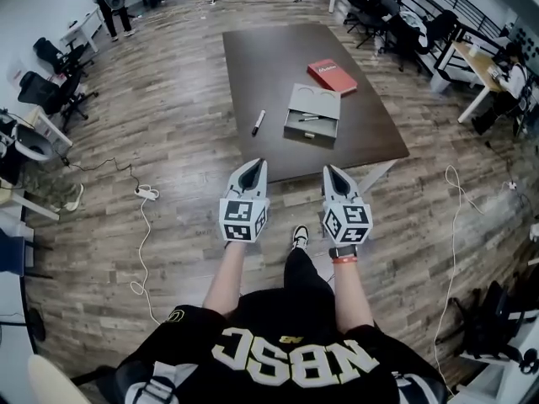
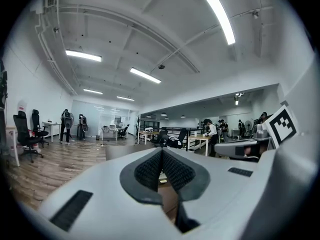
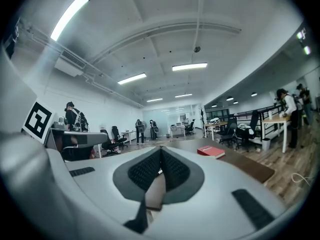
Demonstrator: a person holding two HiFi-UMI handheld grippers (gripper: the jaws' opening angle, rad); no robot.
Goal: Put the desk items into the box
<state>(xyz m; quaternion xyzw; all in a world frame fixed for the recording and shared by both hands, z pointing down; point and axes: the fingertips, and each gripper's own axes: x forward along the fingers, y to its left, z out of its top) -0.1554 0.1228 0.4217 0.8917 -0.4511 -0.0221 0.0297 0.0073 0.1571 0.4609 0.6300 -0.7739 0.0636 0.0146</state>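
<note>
Grey left gripper (image 1: 257, 165) and right gripper (image 1: 329, 171) hang closed, empty, short of the box (image 1: 308, 133); likely first step: reach the marker (image 1: 258, 123) left of it, jaws parted.

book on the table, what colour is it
The book is red; the head view shows it best.

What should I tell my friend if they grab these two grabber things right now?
Left gripper: fingers shut, empty, near the front edge of the dark brown table.
Right gripper: the same, shut and empty.
Grey rectangular box: open, mid-table.
Done: one slim pen lies inside the box.
Left to do: the black marker, on the table left of the box, and the red book behind it.
</note>
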